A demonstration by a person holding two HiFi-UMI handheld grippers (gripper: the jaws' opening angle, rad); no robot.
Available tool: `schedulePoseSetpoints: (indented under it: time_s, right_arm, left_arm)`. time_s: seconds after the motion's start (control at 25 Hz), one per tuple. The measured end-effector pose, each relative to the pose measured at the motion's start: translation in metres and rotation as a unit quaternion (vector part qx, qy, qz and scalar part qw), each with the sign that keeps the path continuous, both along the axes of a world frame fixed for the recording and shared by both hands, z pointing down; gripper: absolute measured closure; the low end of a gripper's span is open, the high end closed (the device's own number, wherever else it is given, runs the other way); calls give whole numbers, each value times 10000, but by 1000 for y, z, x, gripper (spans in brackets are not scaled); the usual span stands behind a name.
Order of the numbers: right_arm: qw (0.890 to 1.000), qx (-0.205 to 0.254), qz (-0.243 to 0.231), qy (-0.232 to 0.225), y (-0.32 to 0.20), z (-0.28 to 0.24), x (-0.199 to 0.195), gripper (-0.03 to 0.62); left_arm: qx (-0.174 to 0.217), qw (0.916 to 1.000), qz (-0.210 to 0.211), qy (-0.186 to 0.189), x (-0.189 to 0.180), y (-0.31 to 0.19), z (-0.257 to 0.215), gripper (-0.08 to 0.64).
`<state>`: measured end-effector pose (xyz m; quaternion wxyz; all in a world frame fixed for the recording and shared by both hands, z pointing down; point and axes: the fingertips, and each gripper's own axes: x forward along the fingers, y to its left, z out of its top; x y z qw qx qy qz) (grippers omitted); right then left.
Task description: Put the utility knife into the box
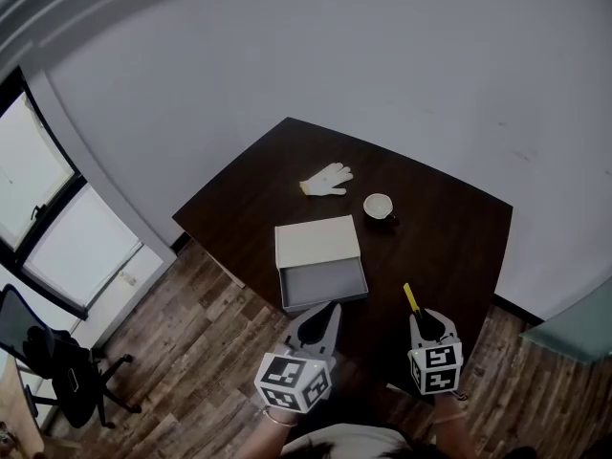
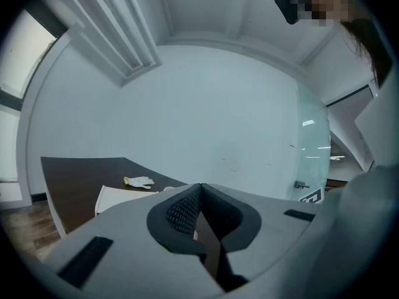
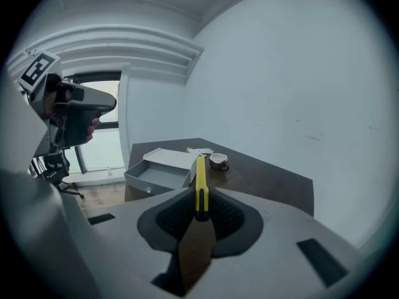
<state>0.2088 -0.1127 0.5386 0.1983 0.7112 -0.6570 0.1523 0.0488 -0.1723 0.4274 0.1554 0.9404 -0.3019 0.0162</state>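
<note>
Yellow utility knife (image 3: 200, 179) sits clamped between the jaws of our right gripper (image 3: 201, 213), its tip jutting out past them. We hold it to the right of the open box (image 1: 323, 283), apart from it, with the wrist tilted somewhat downward over the dark table (image 1: 449, 237). Our left gripper (image 1: 325, 311) hangs just at the box's near side, almost level, its jaws pressed together with nothing between them.

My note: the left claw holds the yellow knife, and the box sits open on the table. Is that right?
No: the right claw holds the knife, as the right gripper view shows. The left claw is shut and empty. The box does sit open on the table.
</note>
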Motion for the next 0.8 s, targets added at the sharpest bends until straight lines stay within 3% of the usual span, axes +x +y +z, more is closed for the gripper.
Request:
schedulePoseSetpoints:
  time_s: [0.4,0.8]
  right_arm:
    - [9991,388,-18,-169,-29,-32,-25,520]
    - [9986,453,-269,85,-64,-44,-59,521]
  left_arm:
    - [66,9998,142,99,-12,-18,-10,543]
    - [58,9998,117,118,-44,-48,-11,543]
